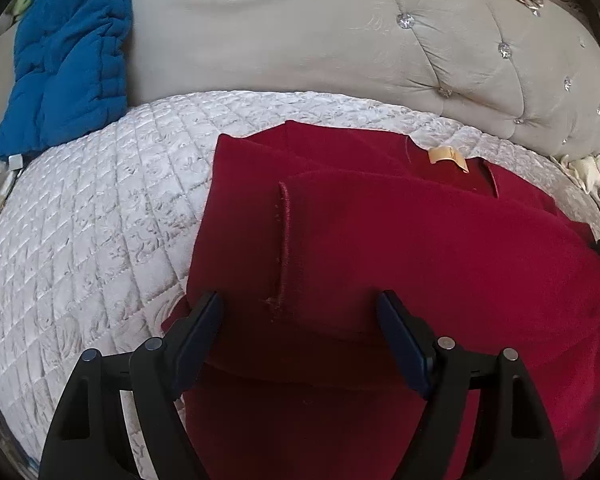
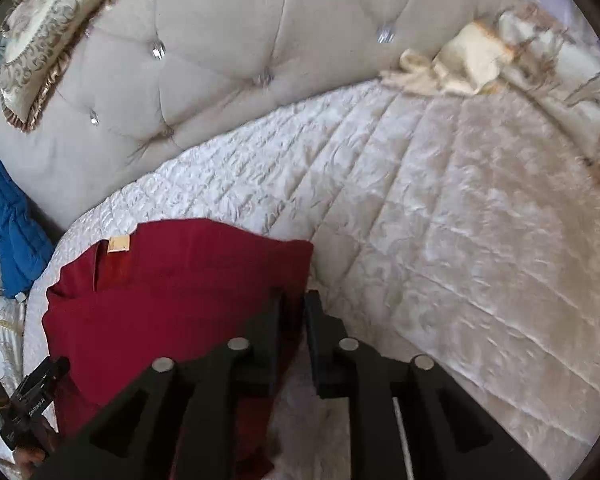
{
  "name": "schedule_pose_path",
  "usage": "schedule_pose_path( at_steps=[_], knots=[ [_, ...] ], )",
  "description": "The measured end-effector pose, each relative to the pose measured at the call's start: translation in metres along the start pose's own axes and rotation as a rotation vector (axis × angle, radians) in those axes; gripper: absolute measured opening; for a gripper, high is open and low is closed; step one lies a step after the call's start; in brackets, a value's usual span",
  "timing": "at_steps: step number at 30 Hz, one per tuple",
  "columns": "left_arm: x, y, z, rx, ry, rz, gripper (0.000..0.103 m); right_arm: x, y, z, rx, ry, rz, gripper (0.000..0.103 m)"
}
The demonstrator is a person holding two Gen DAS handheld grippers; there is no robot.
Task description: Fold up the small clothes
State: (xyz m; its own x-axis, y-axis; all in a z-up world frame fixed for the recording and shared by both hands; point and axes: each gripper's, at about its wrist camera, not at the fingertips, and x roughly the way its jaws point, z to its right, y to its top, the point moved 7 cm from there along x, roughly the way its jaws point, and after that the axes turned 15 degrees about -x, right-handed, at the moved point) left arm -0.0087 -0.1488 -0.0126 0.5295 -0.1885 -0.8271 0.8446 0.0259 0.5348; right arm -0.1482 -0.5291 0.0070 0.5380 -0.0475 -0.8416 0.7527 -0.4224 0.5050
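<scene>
The red garment (image 1: 380,248) lies on the quilted cover (image 1: 92,216) of a sofa, partly folded: one side is turned over the body, its hemmed edge running down the middle, and a tan label (image 1: 447,159) shows at the neck end near the backrest (image 1: 300,52).

The left gripper (image 1: 300,312) hangs over the near end of the garment with its jaws wide apart, nothing pinched between them. The right gripper (image 2: 294,308) sits at the garment's right edge (image 2: 306,264), jaws drawn nearly together with only a thin gap; whether cloth is caught in that gap cannot be told from the right wrist view (the fingers hide the spot).

The step in hand looks like a fold of the side or bottom. Next, I judge, the left jaws need to come down and close on the near hem, so both ends can be lifted together and carried toward the label without skewing. A blue padded garment (image 1: 64,56) lies aside, against the backrest.
</scene>
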Motion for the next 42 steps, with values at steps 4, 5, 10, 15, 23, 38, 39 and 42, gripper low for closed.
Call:
schedule_pose_path(
  at_steps=[4,5,10,15,23,38,39,42],
  knots=[
    [-0.001,0.000,-0.001,-0.013,-0.006,-0.003,0.060,-0.016,-0.023,-0.024,-0.014,0.125,-0.009,0.055],
    [-0.001,0.000,-0.002,-0.019,-0.007,-0.003,0.060,-0.014,-0.030,-0.032,-0.039,0.134,-0.031,0.055],
    [-0.007,-0.004,-0.005,-0.015,-0.021,-0.003,0.060,-0.014,-0.061,-0.027,-0.111,0.036,-0.041,0.018],
    [-0.018,-0.001,-0.013,-0.027,-0.025,0.019,0.060,-0.032,-0.063,-0.019,-0.048,0.030,-0.025,0.020],
    [-0.005,0.006,-0.026,-0.076,0.011,0.017,0.060,-0.029,-0.043,-0.062,-0.235,-0.019,0.004,0.026],
    [-0.027,-0.005,-0.022,-0.022,0.018,0.041,0.060,-0.019,-0.071,-0.060,-0.273,-0.155,-0.101,0.050],
    [-0.032,-0.007,-0.022,-0.016,0.018,0.043,0.060,-0.018,-0.071,-0.059,-0.271,-0.156,-0.100,0.050],
    [-0.045,-0.011,-0.023,-0.002,0.015,0.056,0.060,-0.034,-0.070,-0.060,-0.241,-0.129,-0.077,0.050]
  ],
)
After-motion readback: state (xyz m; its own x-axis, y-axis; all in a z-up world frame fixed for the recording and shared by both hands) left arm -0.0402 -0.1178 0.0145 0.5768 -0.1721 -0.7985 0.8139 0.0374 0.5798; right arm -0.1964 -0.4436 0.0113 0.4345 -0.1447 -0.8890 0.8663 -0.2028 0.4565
